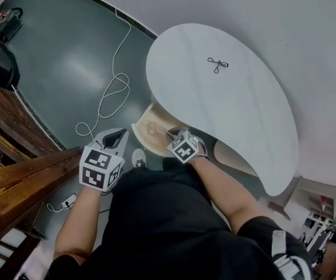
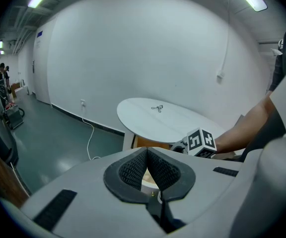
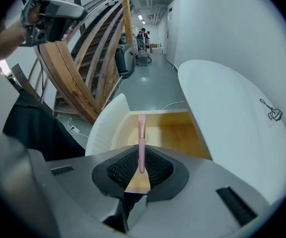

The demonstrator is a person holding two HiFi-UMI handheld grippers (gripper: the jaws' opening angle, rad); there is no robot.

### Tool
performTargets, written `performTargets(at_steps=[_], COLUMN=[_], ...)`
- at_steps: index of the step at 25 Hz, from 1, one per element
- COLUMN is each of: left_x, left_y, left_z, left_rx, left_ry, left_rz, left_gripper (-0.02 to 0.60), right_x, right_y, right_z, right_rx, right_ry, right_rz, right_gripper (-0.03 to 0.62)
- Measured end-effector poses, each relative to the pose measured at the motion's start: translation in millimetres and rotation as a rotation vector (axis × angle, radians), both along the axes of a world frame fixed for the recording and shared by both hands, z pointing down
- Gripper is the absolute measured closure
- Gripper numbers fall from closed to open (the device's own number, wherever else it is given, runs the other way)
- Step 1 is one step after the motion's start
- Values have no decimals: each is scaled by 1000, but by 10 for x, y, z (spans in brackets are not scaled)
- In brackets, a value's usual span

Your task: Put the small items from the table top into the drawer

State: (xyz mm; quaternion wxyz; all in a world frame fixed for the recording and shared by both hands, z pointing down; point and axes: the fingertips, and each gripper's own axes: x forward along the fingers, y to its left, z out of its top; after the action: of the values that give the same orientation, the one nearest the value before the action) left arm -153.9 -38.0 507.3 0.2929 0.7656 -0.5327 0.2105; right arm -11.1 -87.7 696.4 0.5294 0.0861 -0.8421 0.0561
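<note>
On the left we saw tall brown wooden beams (image 1: 16, 174) with a smooth, stripy grain. They stood on a dark green, shiny floor (image 1: 57, 69). A thin white cable (image 1: 112, 92) lay in soft loops on that floor.

Next came our left gripper (image 1: 118, 136), made of grey plastic with black, bumpy rubber pads (image 2: 130, 171). The pads touched at their tips and held nothing. This gripper hung over the floor, just left of the drawer.

In the middle was the open drawer (image 3: 178, 133). It was pale yellow wood inside, flat and smooth, with a rounded white front (image 3: 106, 125). It stuck out from under the table, and the table's edge hung over its back part.

Our right gripper (image 3: 141, 157) was above the drawer and pointed down into it. Its pads were squeezed close on a thin pink stick (image 3: 141, 138), round and smooth like a pencil. The stick poked out past the pads, over the wooden bottom. We could not tell if its tip touched the wood. From above, this gripper hid part of the drawer.

To the right was the white table top (image 1: 226, 98), smooth and shaped like a bean. A small black wire thing (image 1: 217, 65) with loops like scissors lay on it, well apart from both grippers. A plain white wall (image 1: 308, 28) stood behind.
</note>
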Motion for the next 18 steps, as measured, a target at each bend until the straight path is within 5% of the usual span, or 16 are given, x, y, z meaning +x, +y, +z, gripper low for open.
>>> performTargets(at_steps=[11, 18], left_x=[-25, -89], left_y=[91, 241], left_z=[39, 126], left_rx=[-34, -82], left_ry=[-4, -3], left_rz=[-46, -76], left_gripper=[565, 565], right_x=[-155, -257], right_y=[-287, -400], right_z=[631, 972], right_rx=[95, 62], right_ry=[134, 178], right_rz=[-2, 11], right_gripper=[557, 557])
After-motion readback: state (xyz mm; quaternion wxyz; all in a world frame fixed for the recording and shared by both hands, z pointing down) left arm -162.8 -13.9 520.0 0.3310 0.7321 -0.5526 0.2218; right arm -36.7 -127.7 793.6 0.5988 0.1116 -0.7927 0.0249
